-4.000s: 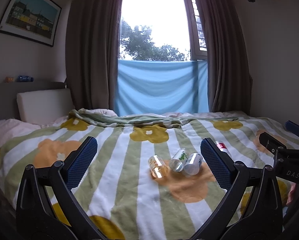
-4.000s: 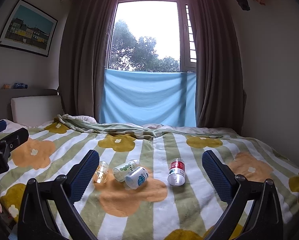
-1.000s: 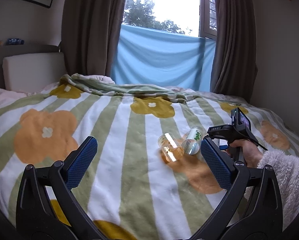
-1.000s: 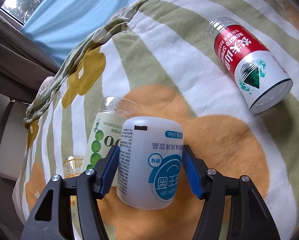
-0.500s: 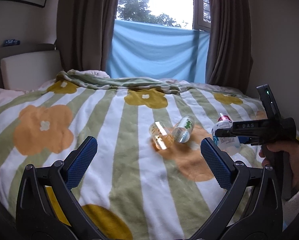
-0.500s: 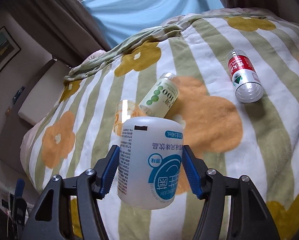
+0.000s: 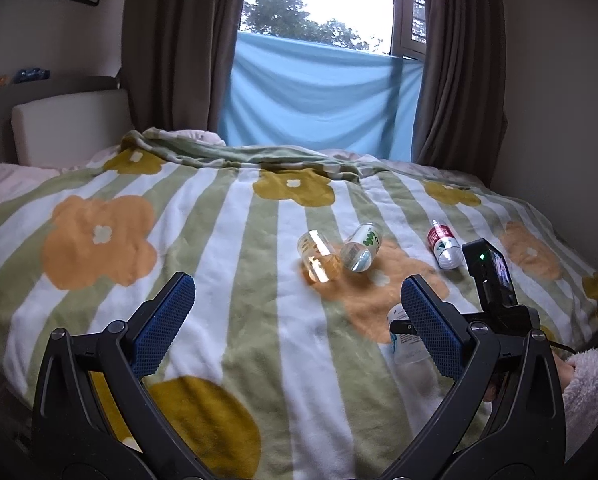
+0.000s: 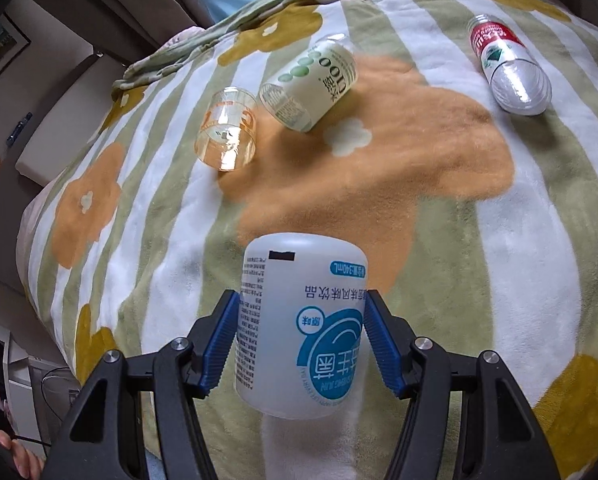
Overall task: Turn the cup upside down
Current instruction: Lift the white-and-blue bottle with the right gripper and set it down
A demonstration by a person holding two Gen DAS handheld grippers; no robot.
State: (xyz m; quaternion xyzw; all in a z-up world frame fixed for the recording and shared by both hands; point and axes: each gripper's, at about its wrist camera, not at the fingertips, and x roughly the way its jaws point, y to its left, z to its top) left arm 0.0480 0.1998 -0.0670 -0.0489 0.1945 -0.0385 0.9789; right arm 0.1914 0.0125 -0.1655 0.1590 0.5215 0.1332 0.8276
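My right gripper [image 8: 301,332] is shut on a white cup with a blue label [image 8: 299,328], its print upside down and its closed end pointing away from the camera, held low over the near part of the bed. In the left wrist view that cup [image 7: 403,340] shows partly behind my own right finger, with the right gripper's body and a hand beside it. My left gripper [image 7: 295,320] hangs open above the blanket, nothing between its blue pads.
A clear orange-printed cup [image 8: 227,134], a green-dotted white cup [image 8: 309,86] and a red-labelled bottle [image 8: 507,66] lie on their sides on the striped flower blanket [image 8: 379,168]. A pillow [image 7: 71,124], curtains and window stand beyond. The bed's near edge drops off at lower left.
The right gripper has carried the white cup down and nearer, from above the bed to low over its front part. The left gripper stayed open, shifting slightly.
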